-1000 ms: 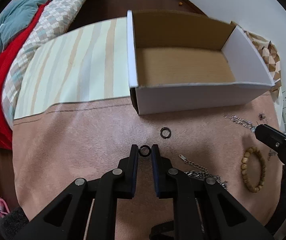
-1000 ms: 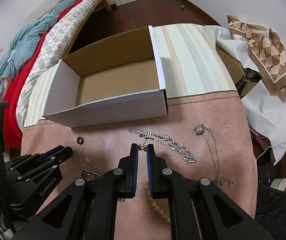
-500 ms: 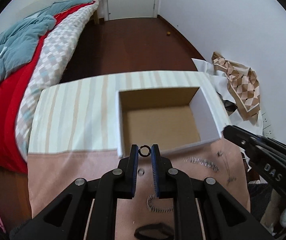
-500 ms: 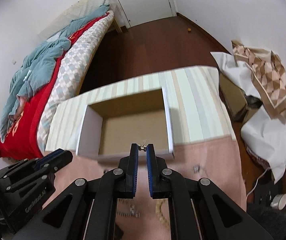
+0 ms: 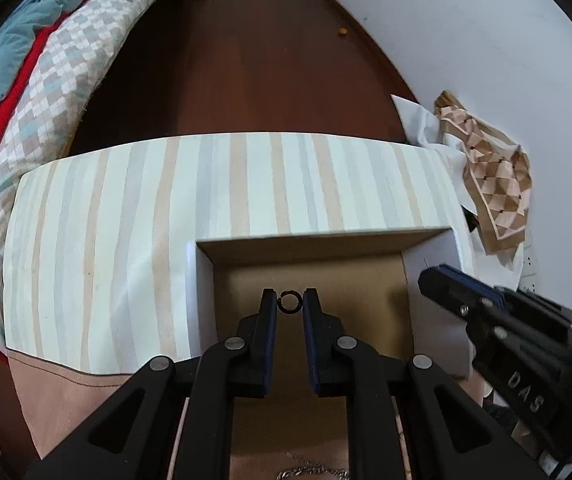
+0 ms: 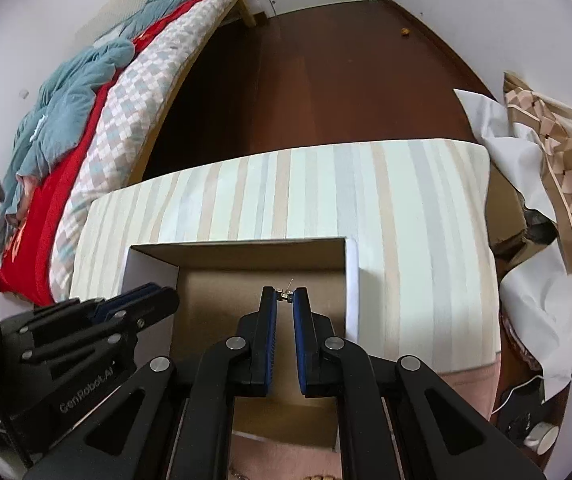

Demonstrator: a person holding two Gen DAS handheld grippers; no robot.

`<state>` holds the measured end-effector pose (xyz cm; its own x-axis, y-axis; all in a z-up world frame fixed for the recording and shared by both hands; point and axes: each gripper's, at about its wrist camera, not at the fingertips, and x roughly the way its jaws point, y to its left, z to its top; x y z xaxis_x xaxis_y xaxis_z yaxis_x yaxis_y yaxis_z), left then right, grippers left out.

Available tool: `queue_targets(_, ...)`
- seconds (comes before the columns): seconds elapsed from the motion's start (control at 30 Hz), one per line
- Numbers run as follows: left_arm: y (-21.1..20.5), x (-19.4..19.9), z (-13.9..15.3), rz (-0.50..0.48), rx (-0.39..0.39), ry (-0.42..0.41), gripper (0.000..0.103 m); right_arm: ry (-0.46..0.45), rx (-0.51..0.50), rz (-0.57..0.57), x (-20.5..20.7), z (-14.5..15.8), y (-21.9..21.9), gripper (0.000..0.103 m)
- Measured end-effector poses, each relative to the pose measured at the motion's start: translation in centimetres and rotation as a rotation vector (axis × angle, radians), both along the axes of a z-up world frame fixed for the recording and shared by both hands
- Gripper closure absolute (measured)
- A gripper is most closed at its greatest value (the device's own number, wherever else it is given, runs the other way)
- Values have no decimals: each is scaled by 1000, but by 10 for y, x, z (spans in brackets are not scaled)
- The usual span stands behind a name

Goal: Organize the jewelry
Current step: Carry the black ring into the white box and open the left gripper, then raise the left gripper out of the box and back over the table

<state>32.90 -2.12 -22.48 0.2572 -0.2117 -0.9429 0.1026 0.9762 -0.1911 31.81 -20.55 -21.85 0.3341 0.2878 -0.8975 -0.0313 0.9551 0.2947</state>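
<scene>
Together we held both grippers over the open cardboard box (image 5: 310, 280) so each piece would fall inside: our left gripper (image 5: 290, 303) was pinching a small black ring (image 5: 290, 302) by its edges, our right gripper (image 6: 284, 297) clamped a tiny metal earring (image 6: 285, 296), both above the box floor.
</scene>
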Motion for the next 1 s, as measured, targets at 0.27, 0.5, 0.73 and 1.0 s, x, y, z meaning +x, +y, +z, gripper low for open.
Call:
queue_targets(0.27, 5, 4, 21, 33, -6, -24, 84, 11, 41, -28, -2, 6, -9, 58)
queue_targets(0.5, 20, -15, 51, 80, 58, -125, 34, -39, -39, -60, -25, 29, -14, 39)
queue_targets(0.73, 39, -60, 59, 131, 195, -205, 6, -55, -253, -82, -57, 32, -6, 7)
queue_targets(1.0, 45, -95, 72, 132, 241, -261, 0, -102, -296, -81, -91, 50, 5, 0)
